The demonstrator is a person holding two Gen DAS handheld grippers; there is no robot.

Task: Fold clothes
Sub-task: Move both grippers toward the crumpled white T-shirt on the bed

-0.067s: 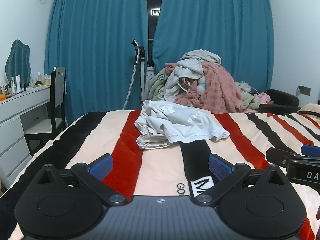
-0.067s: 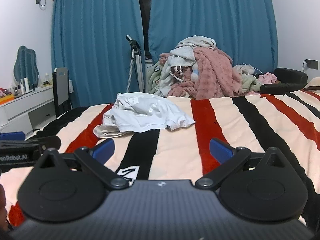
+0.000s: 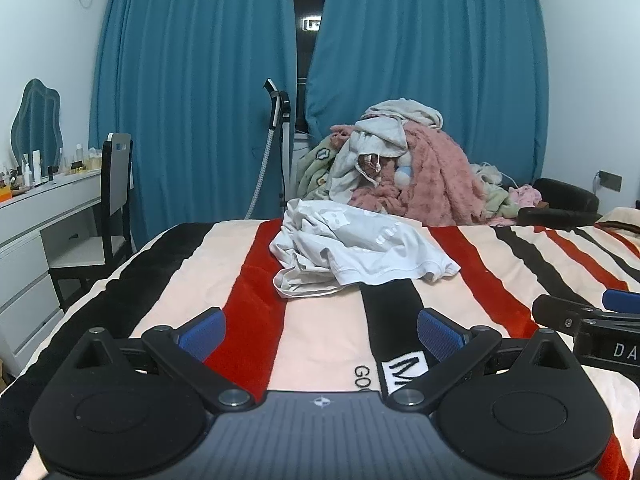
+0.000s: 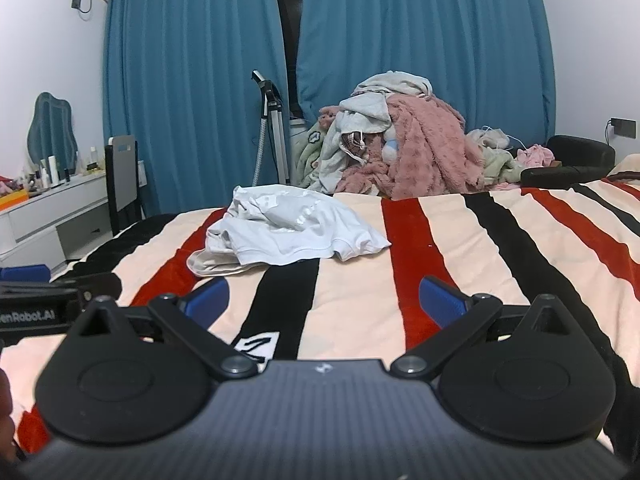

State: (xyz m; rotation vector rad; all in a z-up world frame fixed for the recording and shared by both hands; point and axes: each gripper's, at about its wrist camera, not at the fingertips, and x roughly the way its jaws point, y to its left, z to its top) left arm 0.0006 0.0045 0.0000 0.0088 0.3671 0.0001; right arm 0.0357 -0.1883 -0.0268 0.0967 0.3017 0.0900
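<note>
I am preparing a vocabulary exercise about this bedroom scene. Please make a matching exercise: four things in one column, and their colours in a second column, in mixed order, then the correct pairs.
Things:
1. crumpled garment on the bed
2. curtains
3. fluffy blanket in the pile behind the bed
4. pads on the left gripper fingers

Colours:
A. pink
B. white
C. blue
D. teal

Pairs: 1-B, 2-D, 3-A, 4-C
</note>
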